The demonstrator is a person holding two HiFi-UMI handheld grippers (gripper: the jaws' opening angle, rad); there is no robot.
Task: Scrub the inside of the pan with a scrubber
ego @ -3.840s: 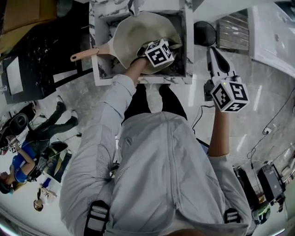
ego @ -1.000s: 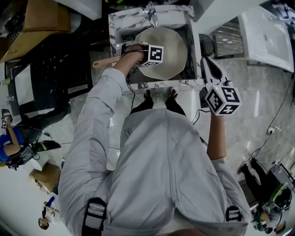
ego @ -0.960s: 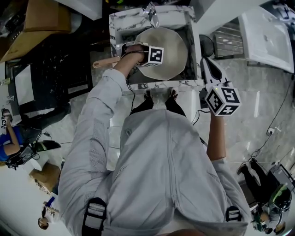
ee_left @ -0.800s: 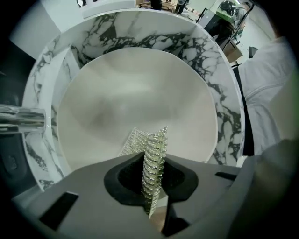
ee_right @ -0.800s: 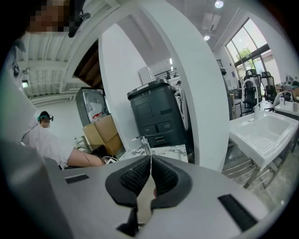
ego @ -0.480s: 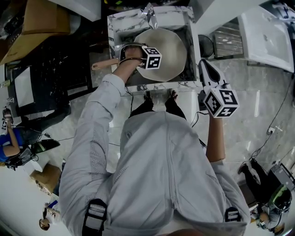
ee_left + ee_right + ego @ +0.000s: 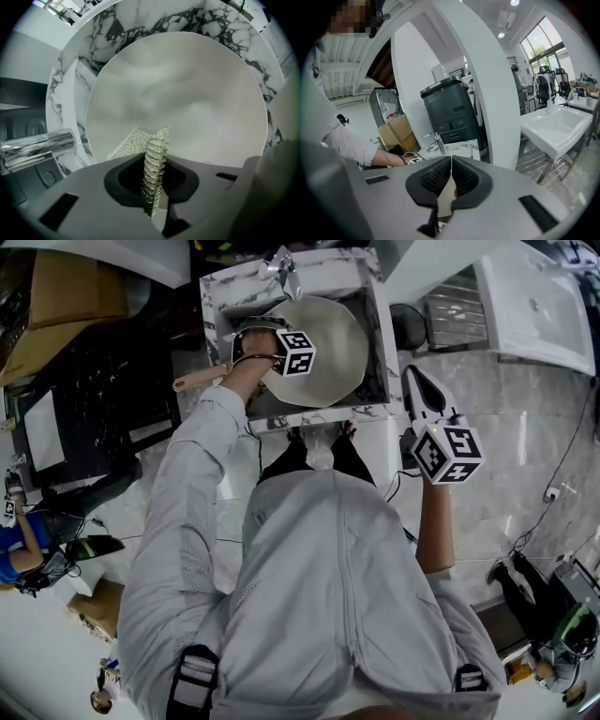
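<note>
A cream pan (image 7: 330, 345) with a tan handle (image 7: 199, 381) lies in the marble sink (image 7: 217, 292). In the left gripper view its pale inside (image 7: 187, 93) fills the frame. My left gripper (image 7: 155, 140) is shut on a silvery mesh scrubber (image 7: 153, 164), which stands out between the jaws just over the pan's near inner wall. In the head view that left gripper (image 7: 255, 334) is at the pan's left side. My right gripper (image 7: 417, 381) hangs right of the sink, off the pan, jaws shut with nothing in them (image 7: 451, 161).
A chrome tap (image 7: 284, 266) stands at the sink's back edge and shows as a tap spout (image 7: 37, 147) in the left gripper view. A white basin (image 7: 534, 306) on a metal frame is at the right. Dark shelving (image 7: 103, 381) and a cardboard box (image 7: 70, 287) stand left.
My left gripper with the scrubber has shifted from the pan's near rim toward its left side. The right gripper stays beside the sink, shifted a little.
</note>
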